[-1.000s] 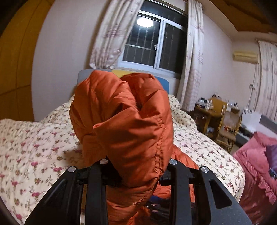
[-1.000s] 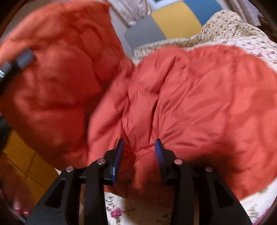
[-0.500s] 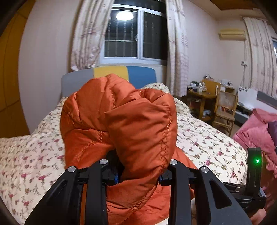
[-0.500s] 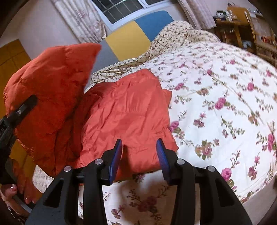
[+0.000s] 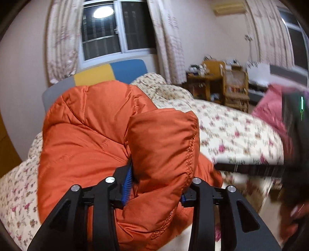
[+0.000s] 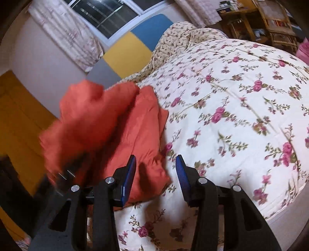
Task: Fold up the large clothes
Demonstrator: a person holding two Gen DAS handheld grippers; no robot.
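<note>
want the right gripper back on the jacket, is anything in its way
Nothing visible blocks it. The right gripper is open over the floral bedspread, and the orange jacket lies just to its left, its edge at the left pad. The left gripper is clamped on another fold.

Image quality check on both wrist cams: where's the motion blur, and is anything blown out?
Left wrist view: the orange jacket in the left gripper is sharp, but the floral bedspread and the right edge smear, and the lamp reflection in the window is blown out. Right wrist view: the jacket's raised part blurs, the right gripper stays crisp; strong fisheye bending in both.
</note>
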